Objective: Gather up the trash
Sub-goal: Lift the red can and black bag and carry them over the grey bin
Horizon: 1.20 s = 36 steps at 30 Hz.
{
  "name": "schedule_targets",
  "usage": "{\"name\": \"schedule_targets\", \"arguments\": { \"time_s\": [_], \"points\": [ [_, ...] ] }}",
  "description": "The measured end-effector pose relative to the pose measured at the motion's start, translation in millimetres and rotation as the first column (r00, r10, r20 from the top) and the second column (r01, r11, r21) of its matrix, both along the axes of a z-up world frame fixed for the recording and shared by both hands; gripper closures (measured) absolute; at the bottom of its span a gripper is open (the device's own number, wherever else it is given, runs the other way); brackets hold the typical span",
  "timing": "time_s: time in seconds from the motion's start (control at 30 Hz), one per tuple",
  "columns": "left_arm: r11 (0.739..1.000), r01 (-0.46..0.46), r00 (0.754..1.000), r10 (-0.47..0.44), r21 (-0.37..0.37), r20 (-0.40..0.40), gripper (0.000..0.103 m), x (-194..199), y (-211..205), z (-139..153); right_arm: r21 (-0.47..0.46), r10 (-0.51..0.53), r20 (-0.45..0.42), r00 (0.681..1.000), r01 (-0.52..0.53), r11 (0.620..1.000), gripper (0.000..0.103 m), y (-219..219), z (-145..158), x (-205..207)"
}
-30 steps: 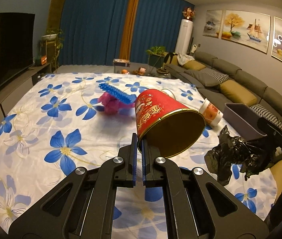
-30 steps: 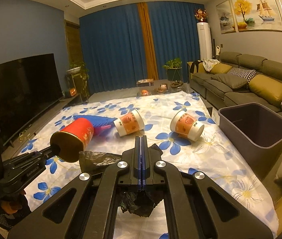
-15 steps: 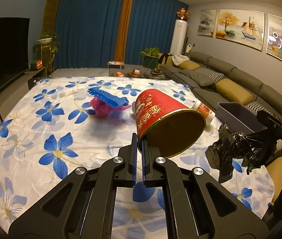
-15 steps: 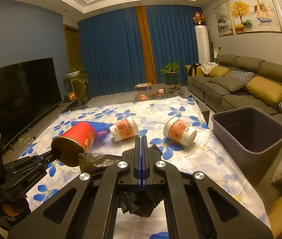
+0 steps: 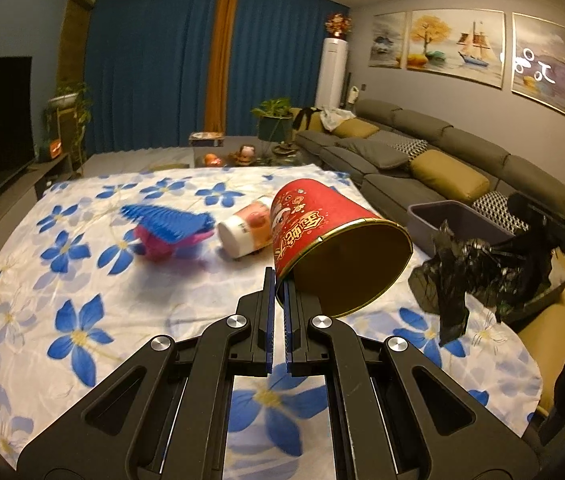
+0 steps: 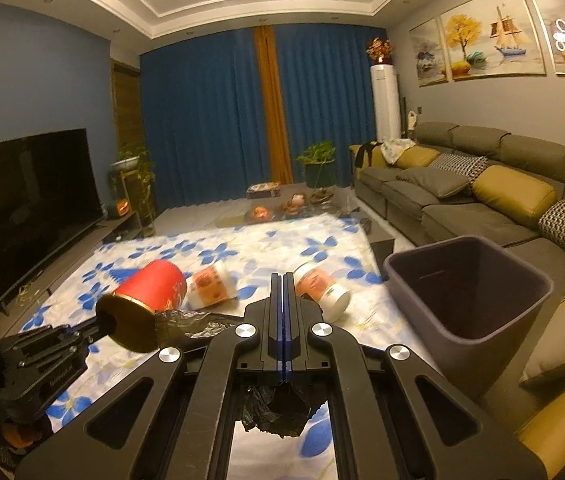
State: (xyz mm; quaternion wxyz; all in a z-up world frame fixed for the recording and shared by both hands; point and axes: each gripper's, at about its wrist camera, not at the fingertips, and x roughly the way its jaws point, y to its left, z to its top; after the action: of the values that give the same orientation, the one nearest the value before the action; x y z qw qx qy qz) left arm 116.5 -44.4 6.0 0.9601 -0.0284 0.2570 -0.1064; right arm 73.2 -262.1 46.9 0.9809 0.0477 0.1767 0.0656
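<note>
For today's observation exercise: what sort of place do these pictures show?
Most likely a home living room: a long sofa with cushions, a television opposite, and blue curtains behind.

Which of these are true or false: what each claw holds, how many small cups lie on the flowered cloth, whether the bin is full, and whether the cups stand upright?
1. The left gripper pinches the red cup by its rim. True.
2. The right gripper holds nothing. False: it is clamped on a black plastic bag.
3. Two small orange-and-white cups lie on the cloth. True.
4. The grey bin is full. False: no trash shows inside.
5. Those small cups stand upright. False: both lie on their sides.
</note>
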Motion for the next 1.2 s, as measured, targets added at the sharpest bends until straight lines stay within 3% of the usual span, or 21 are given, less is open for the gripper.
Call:
{"name": "schedule_targets", "arguments": {
  "time_s": [0.63,1.2],
  "points": [
    [0.979,0.196,0.978,-0.199,0.050,0.069,0.100,58.6,-125.8,33.9,0.037,-0.256,0.084,0.963,0.254,0.967,0.102,-117.1,38.8,43.4],
    [0.939,0.344,0.938,-0.344,0.013,0.030,0.100,116.5,-224.3,22.8,0.013,-0.394,0.030,0.919,0.394,0.919,0.102,-169.1,10.0,73.2]
  ]
}}
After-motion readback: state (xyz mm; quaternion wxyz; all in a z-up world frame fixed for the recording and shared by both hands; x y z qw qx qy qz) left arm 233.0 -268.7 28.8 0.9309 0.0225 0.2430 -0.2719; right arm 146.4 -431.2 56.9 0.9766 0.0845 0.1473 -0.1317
